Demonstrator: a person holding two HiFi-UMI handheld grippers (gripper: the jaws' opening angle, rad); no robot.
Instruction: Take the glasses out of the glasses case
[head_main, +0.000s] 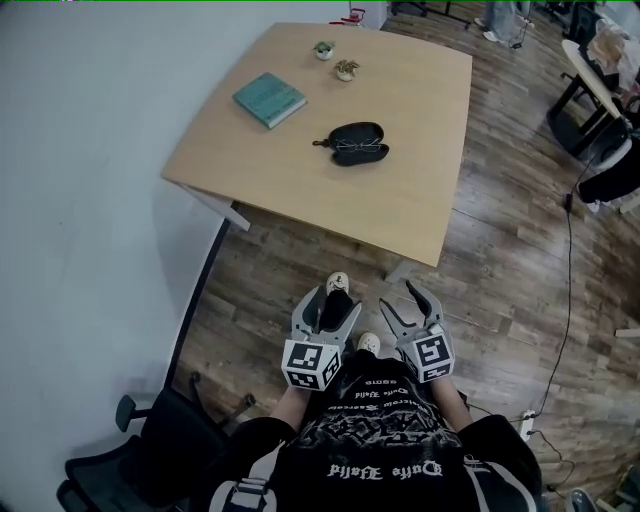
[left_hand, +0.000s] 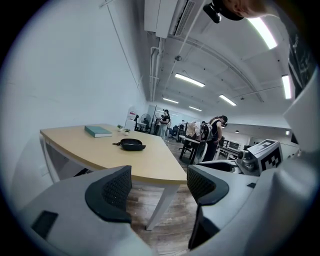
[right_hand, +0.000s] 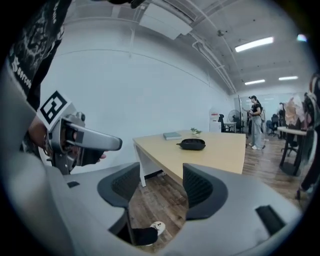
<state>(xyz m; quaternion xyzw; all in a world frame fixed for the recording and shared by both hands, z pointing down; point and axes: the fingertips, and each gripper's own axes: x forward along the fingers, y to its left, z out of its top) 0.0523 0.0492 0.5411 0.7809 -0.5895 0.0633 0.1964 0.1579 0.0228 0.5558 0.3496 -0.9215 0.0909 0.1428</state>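
Jaws apart, hand-held grippers (head_main: 328, 302) (head_main: 402, 297) empty

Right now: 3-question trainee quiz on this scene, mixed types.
1. In the head view, which lies left of the black oval glasses case on the light wooden table? A teal rectangular book; B mug; C laptop.
2. True or false: the left tongs and right tongs are both open and empty.
3. How many small potted plants stand on the table?
Key: 1 A; 2 true; 3 two.
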